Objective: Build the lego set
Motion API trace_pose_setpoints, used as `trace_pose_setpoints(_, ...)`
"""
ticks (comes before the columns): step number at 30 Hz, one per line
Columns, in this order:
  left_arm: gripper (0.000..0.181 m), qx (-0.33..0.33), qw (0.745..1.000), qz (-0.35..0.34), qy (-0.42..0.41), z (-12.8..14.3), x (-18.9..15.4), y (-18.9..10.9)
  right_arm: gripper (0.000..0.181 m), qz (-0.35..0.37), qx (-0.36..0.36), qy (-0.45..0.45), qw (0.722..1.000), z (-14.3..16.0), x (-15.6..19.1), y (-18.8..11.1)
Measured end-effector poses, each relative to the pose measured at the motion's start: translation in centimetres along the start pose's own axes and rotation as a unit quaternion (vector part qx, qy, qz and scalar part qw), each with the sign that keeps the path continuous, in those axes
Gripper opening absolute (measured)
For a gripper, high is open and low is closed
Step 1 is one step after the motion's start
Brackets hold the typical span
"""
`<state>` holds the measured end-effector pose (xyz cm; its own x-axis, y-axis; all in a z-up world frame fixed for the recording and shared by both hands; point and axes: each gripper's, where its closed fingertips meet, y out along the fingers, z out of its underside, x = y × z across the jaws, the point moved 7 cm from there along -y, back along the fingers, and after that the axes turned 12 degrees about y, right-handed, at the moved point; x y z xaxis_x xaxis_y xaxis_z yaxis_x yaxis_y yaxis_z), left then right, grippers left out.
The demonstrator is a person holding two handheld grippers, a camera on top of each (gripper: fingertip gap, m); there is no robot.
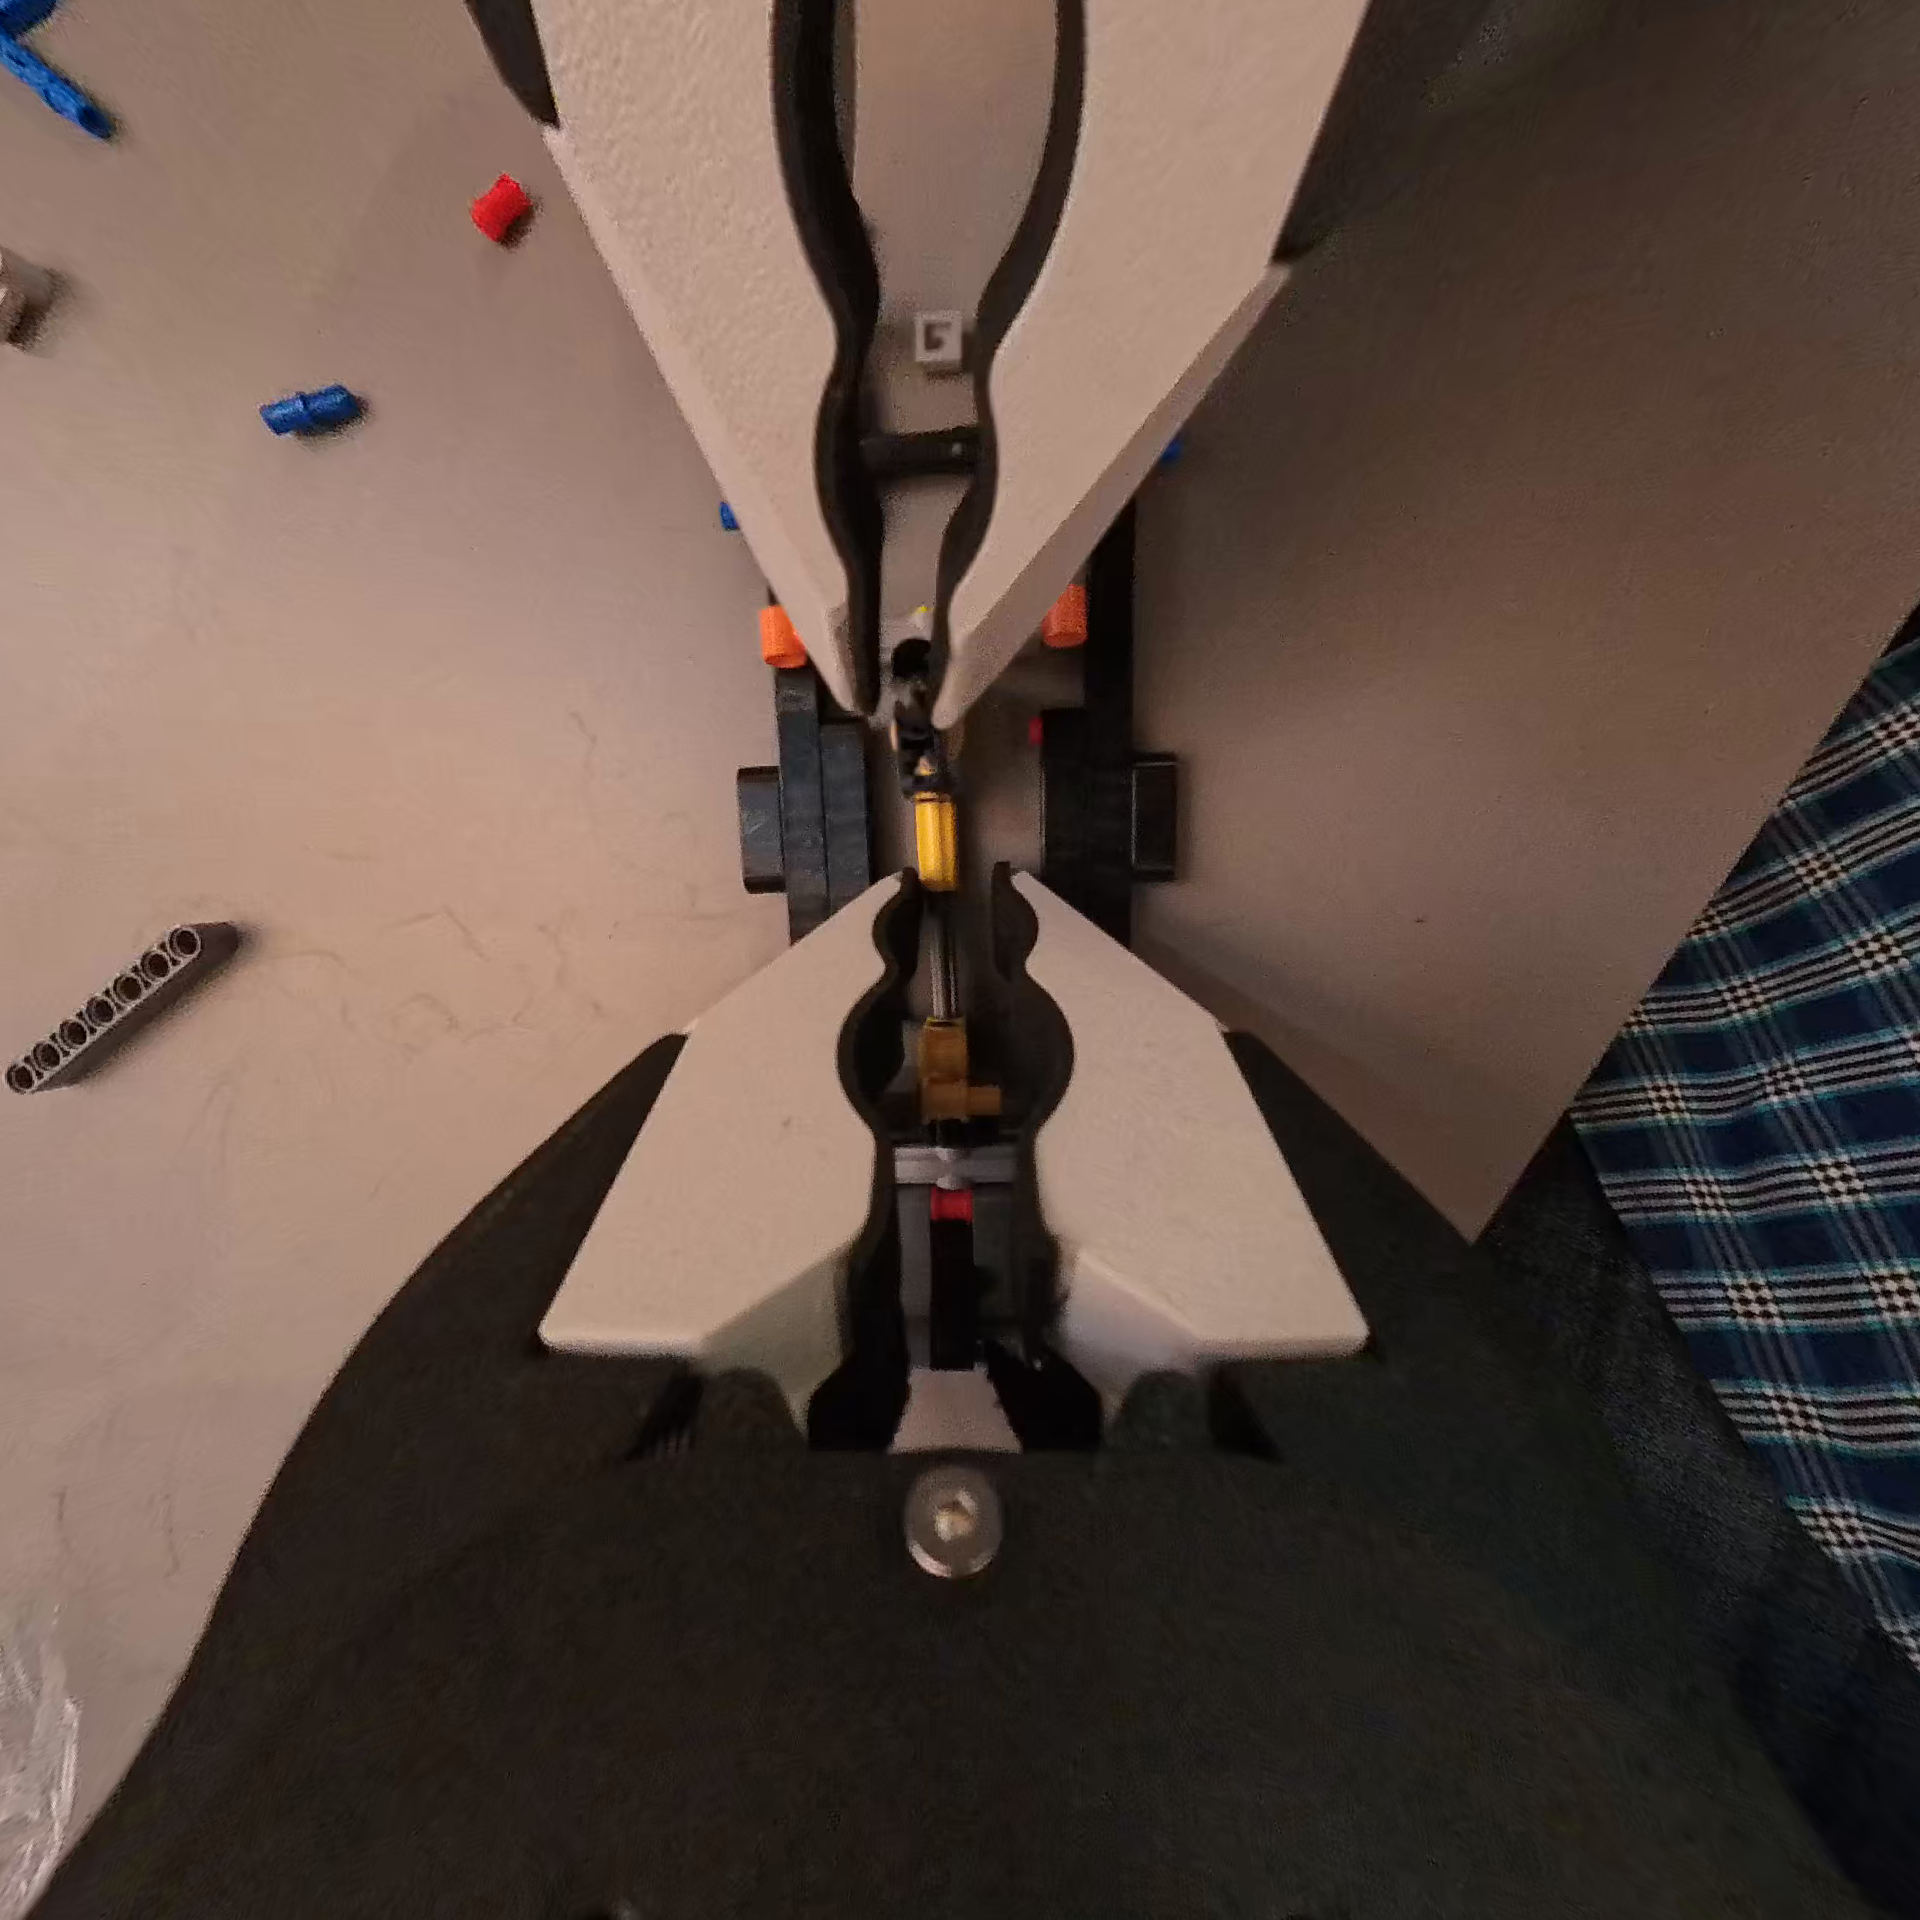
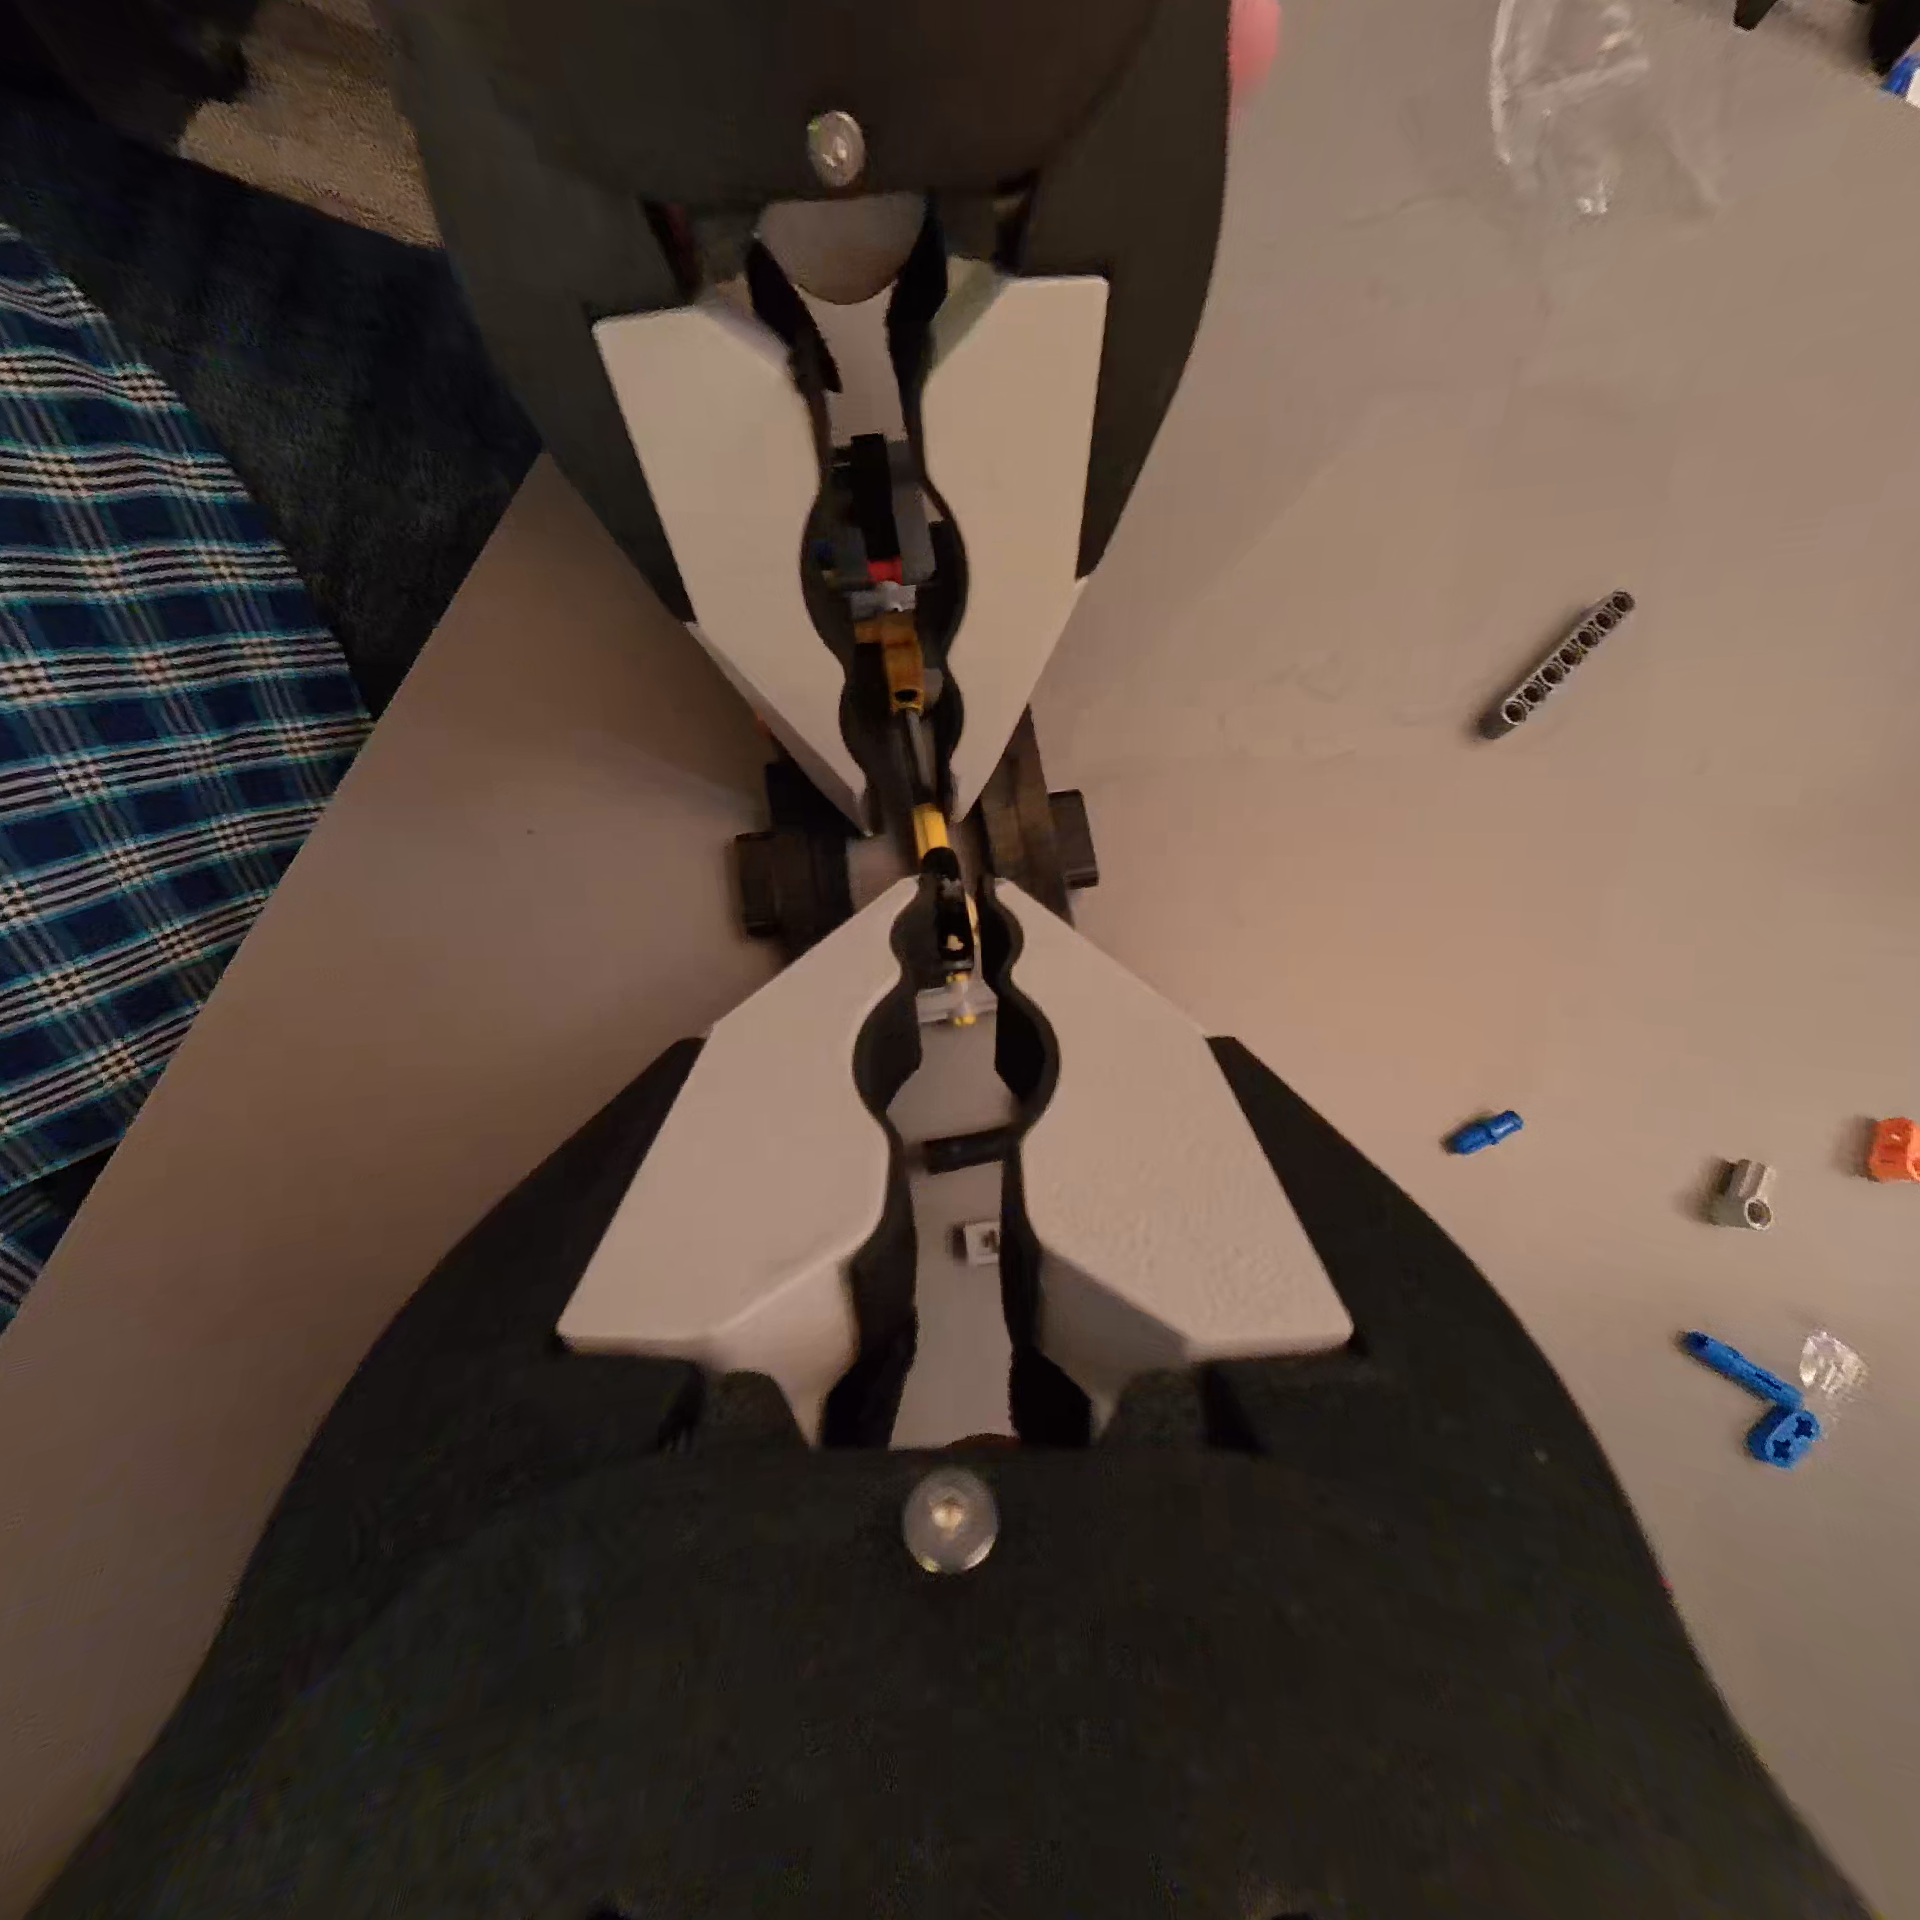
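A lego assembly (image 1: 821, 821) of black beams with orange pins (image 1: 779, 636) lies on the beige table (image 1: 416, 727). A thin yellow and metal rod unit (image 1: 935, 842) runs along its middle to a grey frame (image 1: 951, 1169). My left gripper (image 1: 954, 883) is shut around the grey frame end of the assembly. My right gripper (image 2: 958, 888) faces it tip to tip and is shut on the small black and yellow end piece (image 2: 951, 935) of the rod. It also shows in the left wrist view (image 1: 904, 715), as the left one does in the right wrist view (image 2: 916, 826).
Loose pieces lie on the table: a grey beam (image 2: 1555, 665), a blue pin (image 2: 1484, 1132), a grey connector (image 2: 1740, 1193), an orange piece (image 2: 1891, 1148), a blue angled piece (image 2: 1756, 1397), a red bush (image 1: 501, 206). A plastic bag (image 2: 1569, 104) lies far off. Plaid cloth (image 1: 1766, 1039) is beyond the table edge. Left and right tips are no more than a few centimetres apart.
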<state>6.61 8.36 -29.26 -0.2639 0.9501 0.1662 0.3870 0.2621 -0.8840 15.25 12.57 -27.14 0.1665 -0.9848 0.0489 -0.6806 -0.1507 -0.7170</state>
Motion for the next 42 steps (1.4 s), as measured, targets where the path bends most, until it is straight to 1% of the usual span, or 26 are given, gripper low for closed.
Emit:
trace_pose_setpoints(4, 0.016, -0.013, 1.0, 0.001, -0.014, 0.0, 0.3, -0.4, 0.005, 0.014, 0.007, 0.017, 1.0, 0.0, -0.8, 0.5)
trace_pose_setpoints(10, 0.034, -0.028, 0.999, -0.009, -0.025, 0.6, 0.9, -2.0, 0.005, 0.024, 0.005, 0.024, 0.999, -0.4, -1.1, 0.5)
trace_pose_setpoints(13, 0.041, -0.031, 0.999, -0.016, -0.041, 1.9, 1.2, -3.8, 0.011, 0.033, 0.003, 0.034, 0.999, -0.4, -1.4, 0.0)
trace_pose_setpoints(15, 0.047, -0.027, 0.998, -0.015, -0.059, 3.3, 1.2, -5.1, 0.015, 0.036, 0.001, 0.035, 0.999, -0.5, -1.5, -0.4)
trace_pose_setpoints(18, 0.054, -0.022, 0.997, -0.004, -0.077, 5.5, 0.5, -6.3, 0.018, 0.046, -0.009, 0.038, 0.998, -0.7, -1.5, -1.5)
trace_pose_setpoints(22, 0.063, -0.019, 0.995, -0.002, -0.096, 7.4, -0.8, -6.8, 0.019, 0.059, -0.008, 0.043, 0.997, -0.4, -1.1, -2.9)
trace_pose_setpoints(25, 0.069, -0.006, 0.996, 0.003, -0.091, 7.7, -1.6, -5.8, 0.028, 0.059, 0.018, 0.063, 0.996, 0.9, -0.7, -3.5)
trace_pose_setpoints(28, 0.07, 0.007, 0.997, 0.0, -0.077, 7.7, -1.7, -4.7, 0.04, 0.058, 0.05, 0.09, 0.993, 2.5, -0.4, -3.8)
trace_pose_setpoints(30, 0.068, 0.013, 0.997, 0.0, -0.073, 7.5, -1.6, -4.2, 0.049, 0.054, 0.072, 0.109, 0.99, 3.4, -0.2, -3.5)
trace_pose_setpoints(31, 0.066, 0.014, 0.997, 0.005, -0.071, 7.5, -1.7, -4.0, 0.05, 0.054, 0.081, 0.113, 0.989, 3.8, -0.1, -3.2)
trace_pose_setpoints(35, 0.059, 0.006, 0.998, 0.006, -0.069, 7.1, -1.8, -3.7, 0.048, 0.072, 0.105, 0.115, 0.985, 4.5, 0.1, -1.7)
trace_pose_setpoints(37, 0.053, 0.007, 0.998, 0.008, -0.069, 7.0, -2.0, -3.7, 0.046, 0.062, 0.095, 0.116, 0.987, 4.4, 0.2, -1.0)
trace_pose_setpoints(39, 0.05, 0.007, 0.997, 0.014, -0.073, 6.8, -2.4, -3.8, 0.038, 0.065, 0.087, 0.116, 0.987, 4.1, 0.0, -0.8)
trace_pose_setpoints(41, 0.05, 0.012, 0.997, 0.014, -0.075, 6.6, -2.9, -3.8, 0.033, 0.079, 0.084, 0.106, 0.988, 3.9, -0.3, -0.7)
trace_pose_setpoints(42, 0.051, 0.012, 0.997, 0.017, -0.08, 6.5, -3.2, -3.8, 0.034, 0.076, 0.083, 0.109, 0.988, 3.9, -0.4, -0.6)
